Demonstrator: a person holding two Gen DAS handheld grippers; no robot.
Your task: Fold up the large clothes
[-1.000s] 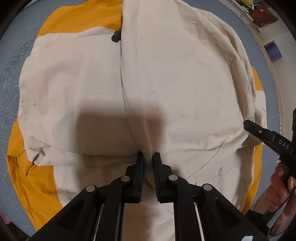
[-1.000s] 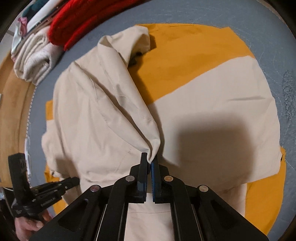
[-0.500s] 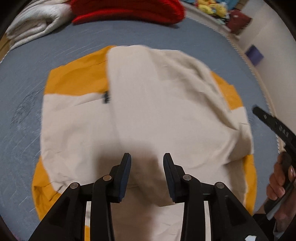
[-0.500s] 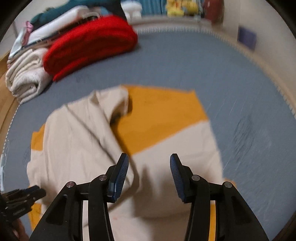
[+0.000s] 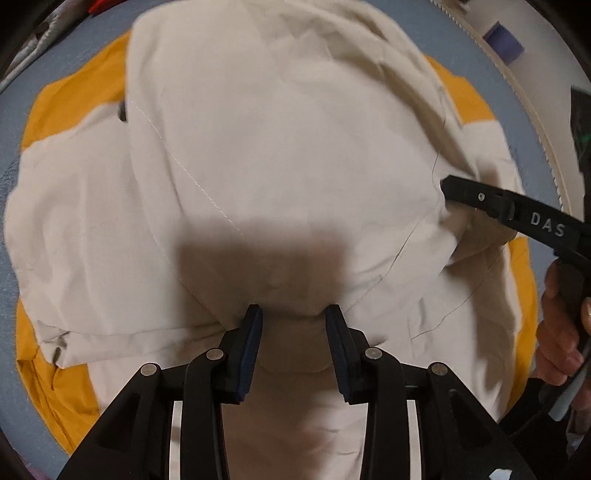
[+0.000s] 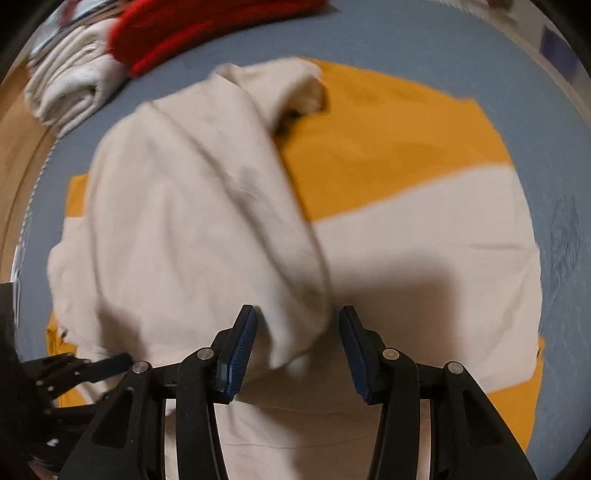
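Left wrist view: the left gripper (image 5: 293,325) hangs with fingers spread just over the cream-and-orange jacket (image 5: 280,155), holding nothing, probably lining up a fresh grab. Likewise the right gripper (image 6: 297,325) gapes around a loose cream fold. Farther off, folded clothes (image 6: 70,88) sit stacked on the blue bed (image 6: 424,40).

Cream-and-orange garment (image 5: 295,147), folded, lying flat.

A cream and mustard-yellow garment (image 6: 229,221) is spread on a grey-blue bed (image 6: 406,44). Black tools with blue pads (image 6: 236,354) are seen. A red folded item (image 6: 207,22) and an off-white one (image 6: 70,92) are stacked behind.
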